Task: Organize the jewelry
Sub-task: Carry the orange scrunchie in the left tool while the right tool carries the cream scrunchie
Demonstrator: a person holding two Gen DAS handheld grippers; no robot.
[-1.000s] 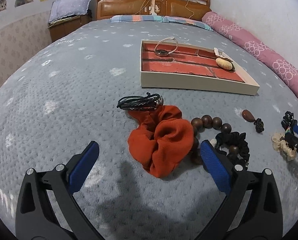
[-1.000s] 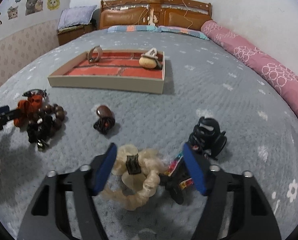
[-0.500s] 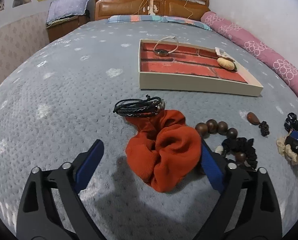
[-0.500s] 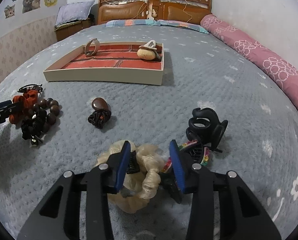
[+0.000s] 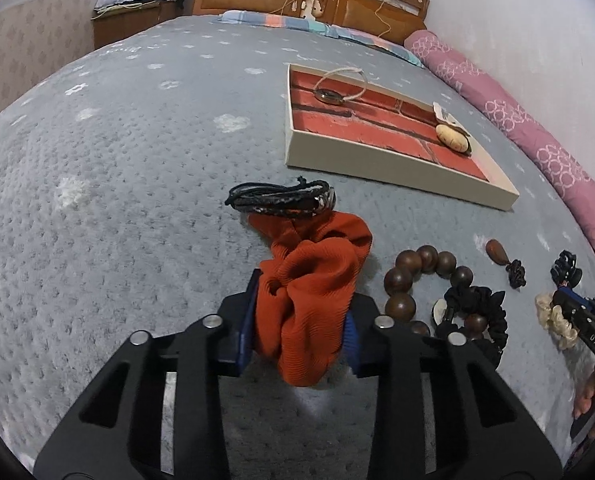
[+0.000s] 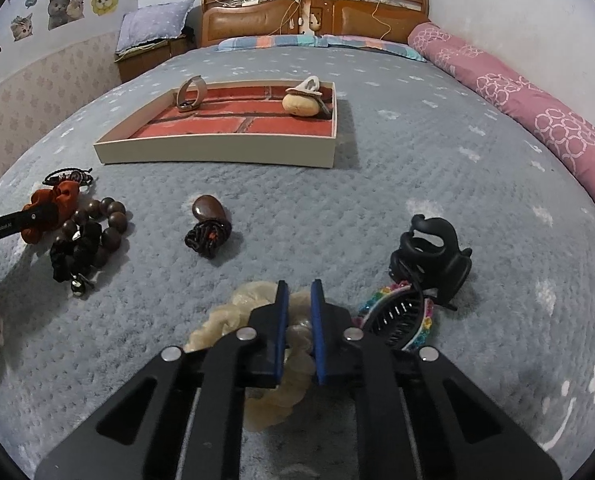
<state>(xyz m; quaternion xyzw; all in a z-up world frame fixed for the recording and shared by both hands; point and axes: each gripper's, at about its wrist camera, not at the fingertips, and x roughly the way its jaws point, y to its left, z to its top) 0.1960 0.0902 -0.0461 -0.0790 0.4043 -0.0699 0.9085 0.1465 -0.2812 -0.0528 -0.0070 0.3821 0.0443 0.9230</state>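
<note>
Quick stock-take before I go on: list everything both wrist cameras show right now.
scrunchie: 1, orange, between left pads
scrunchie: 1, cream, pinched by right pads
scrunchie: 1, black, on the bead bracelet
bead bracelet: 1, brown, beside orange scrunchie
cord bracelet: 1, black, behind orange scrunchie
pendant: 1, brown with black knot, mid-blanket
claw clip: 1, black, right of cream scrunchie
comb clip: 1, rainbow-edged, under claw clip
tray: 1, cream, red brick lining; holds a ring-shaped band, a tan lump
blanket: grey, underneath everything
left gripper: closing on orange scrunchie
right gripper: shut on cream scrunchie
</note>
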